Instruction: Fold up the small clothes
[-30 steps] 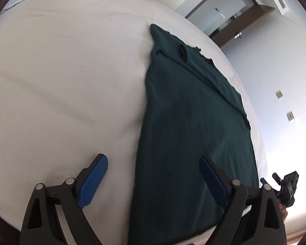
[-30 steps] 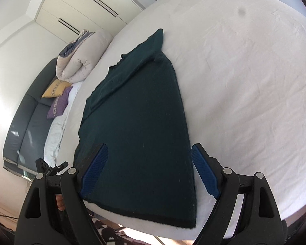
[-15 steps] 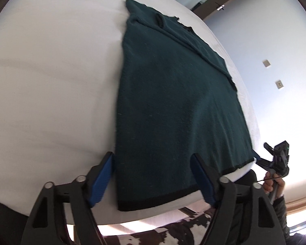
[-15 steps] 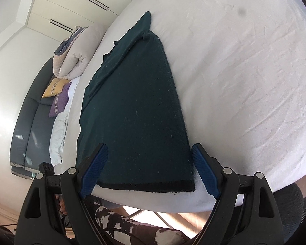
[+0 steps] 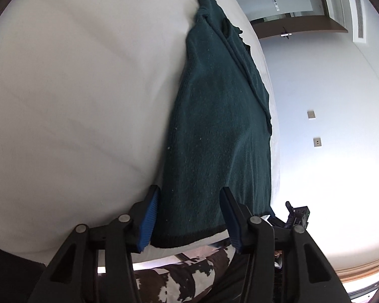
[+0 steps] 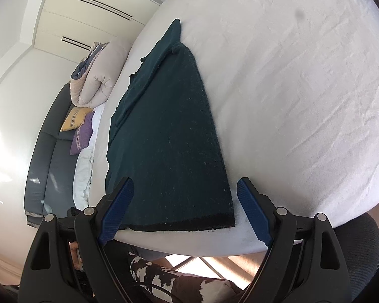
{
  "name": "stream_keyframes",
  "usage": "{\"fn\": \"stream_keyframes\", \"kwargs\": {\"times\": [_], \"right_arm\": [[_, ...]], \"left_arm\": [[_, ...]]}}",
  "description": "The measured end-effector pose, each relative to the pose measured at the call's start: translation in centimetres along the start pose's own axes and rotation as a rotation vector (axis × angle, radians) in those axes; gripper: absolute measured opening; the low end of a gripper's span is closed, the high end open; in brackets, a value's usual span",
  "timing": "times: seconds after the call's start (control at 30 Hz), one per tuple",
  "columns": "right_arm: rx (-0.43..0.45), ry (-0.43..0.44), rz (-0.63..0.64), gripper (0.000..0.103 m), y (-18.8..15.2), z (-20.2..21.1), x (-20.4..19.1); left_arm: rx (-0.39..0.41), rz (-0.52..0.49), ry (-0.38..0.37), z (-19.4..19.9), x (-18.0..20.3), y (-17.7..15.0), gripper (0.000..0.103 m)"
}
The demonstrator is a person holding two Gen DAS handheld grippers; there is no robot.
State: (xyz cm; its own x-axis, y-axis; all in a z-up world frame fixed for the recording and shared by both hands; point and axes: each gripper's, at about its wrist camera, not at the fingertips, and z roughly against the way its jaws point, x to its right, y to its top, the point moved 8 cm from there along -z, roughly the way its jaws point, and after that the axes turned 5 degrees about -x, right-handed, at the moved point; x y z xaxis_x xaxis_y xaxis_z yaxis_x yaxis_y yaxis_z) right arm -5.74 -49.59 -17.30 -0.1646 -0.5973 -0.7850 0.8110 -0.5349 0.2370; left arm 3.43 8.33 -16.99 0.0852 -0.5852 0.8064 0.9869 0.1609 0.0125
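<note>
Your left gripper tilts down at the bed edge, jaws closing, the near-left hem corner of the dark green sweater between its blue pads but not yet pinched. Your right gripper hangs open astride the other hem corner, gripping nothing. Beyond both, the sweater lies flat on the white bed, stretching away from you.

One green sweater, one bed, two pillows, one duvet.
</note>
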Motion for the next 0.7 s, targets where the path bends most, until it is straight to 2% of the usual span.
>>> {"fn": "stream_keyframes", "kwargs": {"times": [0.17, 0.3, 0.37, 0.43, 0.47, 0.67, 0.7], "right_arm": [[-0.005, 0.014, -0.011, 0.084, 0.0, -0.1, -0.1], [-0.013, -0.004, -0.022, 0.084, -0.2, 0.2, 0.3], [-0.012, -0.017, -0.03, 0.084, -0.1, 0.6, 0.6], [-0.014, -0.038, -0.038, 0.084, 0.0, 0.7, 1.0], [-0.021, -0.038, -0.044, 0.083, 0.1, 0.7, 1.2], [-0.124, -0.056, -0.025, 0.082, -0.6, -1.1, 0.7], [-0.137, -0.056, -0.016, 0.074, -0.7, -1.4, 0.4]], "left_arm": [[-0.014, 0.06, -0.096, -0.2, -0.2, -0.1, 0.052], [-0.009, 0.059, -0.118, 0.4, -0.5, -0.1, 0.051], [-0.003, 0.044, -0.103, 0.4, -0.3, -0.1, 0.043], [-0.001, 0.041, -0.095, 0.4, -0.5, -0.2, 0.025], [-0.003, 0.041, -0.092, 0.2, -0.5, -0.3, 0.011], [0.029, 0.011, -0.073, 0.3, -0.3, -0.9, 0.009], [0.034, 0.005, -0.071, 0.4, -0.2, -0.9, 0.009]]}}
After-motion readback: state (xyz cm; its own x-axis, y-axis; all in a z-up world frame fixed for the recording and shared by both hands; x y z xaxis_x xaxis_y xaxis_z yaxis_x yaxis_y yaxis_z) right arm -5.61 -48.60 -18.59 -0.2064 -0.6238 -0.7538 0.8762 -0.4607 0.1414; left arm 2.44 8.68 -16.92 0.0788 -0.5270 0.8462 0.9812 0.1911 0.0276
